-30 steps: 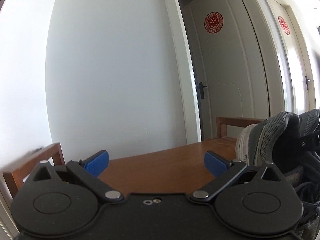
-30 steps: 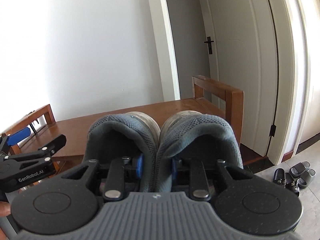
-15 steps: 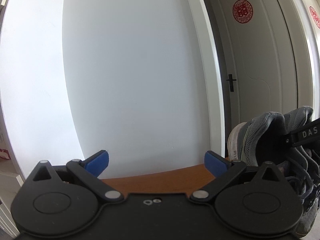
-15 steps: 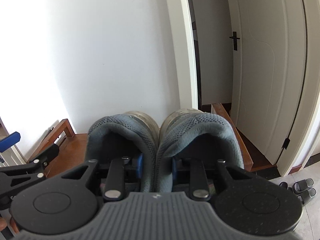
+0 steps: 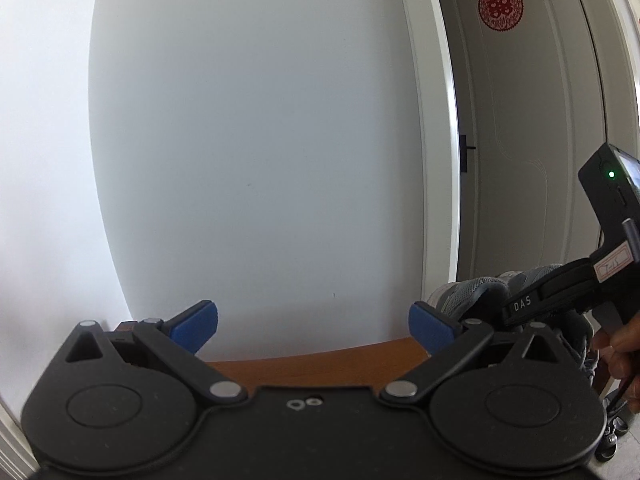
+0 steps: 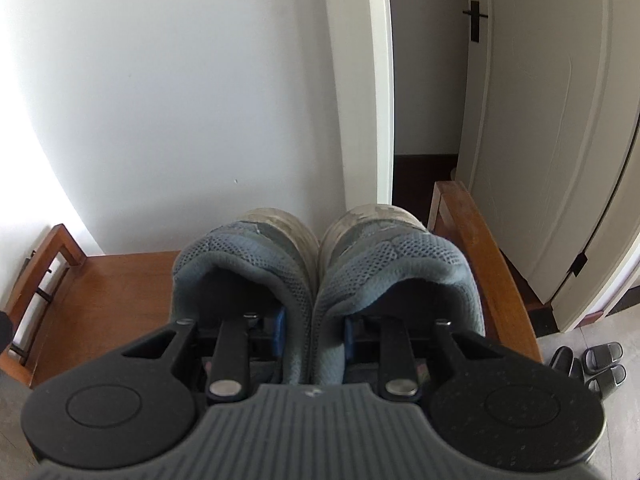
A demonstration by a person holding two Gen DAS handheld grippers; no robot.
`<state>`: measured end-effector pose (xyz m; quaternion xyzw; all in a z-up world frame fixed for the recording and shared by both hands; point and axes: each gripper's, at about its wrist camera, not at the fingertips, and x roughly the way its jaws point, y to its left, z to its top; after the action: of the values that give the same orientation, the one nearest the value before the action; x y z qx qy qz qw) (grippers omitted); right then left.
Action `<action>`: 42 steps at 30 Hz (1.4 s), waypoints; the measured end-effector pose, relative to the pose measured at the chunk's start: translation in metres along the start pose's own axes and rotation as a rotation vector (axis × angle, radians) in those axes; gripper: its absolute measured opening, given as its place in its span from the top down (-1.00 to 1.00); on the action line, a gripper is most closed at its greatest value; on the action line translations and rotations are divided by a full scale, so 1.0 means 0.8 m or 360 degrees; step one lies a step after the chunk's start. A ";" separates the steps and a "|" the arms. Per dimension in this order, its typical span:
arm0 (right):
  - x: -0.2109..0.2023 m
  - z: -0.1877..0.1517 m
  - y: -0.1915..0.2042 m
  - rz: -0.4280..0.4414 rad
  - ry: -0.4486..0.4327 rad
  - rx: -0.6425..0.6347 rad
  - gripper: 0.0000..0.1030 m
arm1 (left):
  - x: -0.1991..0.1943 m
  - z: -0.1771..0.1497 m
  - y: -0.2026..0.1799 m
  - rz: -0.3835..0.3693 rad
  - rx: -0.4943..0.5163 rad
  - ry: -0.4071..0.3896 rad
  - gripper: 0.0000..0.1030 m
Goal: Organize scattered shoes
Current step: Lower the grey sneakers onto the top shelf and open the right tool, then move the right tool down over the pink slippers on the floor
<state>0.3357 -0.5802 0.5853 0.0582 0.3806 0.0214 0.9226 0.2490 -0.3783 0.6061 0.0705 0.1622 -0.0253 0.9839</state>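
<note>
Both views have tilted up toward the white wall [image 5: 248,140] since a second ago, so less of the wooden desk [image 6: 120,292] shows. Right tongs [image 6: 312,328] pinch the touching inner collars of the grey sneakers [image 6: 256,256], held side by side over the desk's right part, toes toward the wall. Left tongs [image 5: 314,326] are spread wide, holding nothing. Black slippers [image 6: 588,364] lie on the floor at right.
</note>
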 end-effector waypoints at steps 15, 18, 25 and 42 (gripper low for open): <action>0.171 0.060 0.017 -0.0198 0.0408 -0.0043 0.17 | 0.126 -0.004 0.039 -0.0059 -0.0017 0.0163 -0.99; 0.168 0.061 0.023 -0.0245 0.0430 -0.0064 -0.17 | 0.123 -0.017 0.046 -0.0066 -0.0016 0.0190 -0.99; 0.075 0.031 0.033 -0.0197 0.0185 0.0093 -0.25 | 0.106 -0.016 0.058 -0.0051 -0.0023 0.0231 -0.99; -0.095 -0.180 0.075 0.0146 0.0234 0.0080 -0.57 | -0.104 -0.049 0.054 0.0015 -0.0104 0.0249 -0.99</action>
<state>0.1803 -0.5137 0.5445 0.0969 0.4447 0.0584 0.8885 0.1607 -0.3275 0.6020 0.0410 0.2389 -0.0099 0.9701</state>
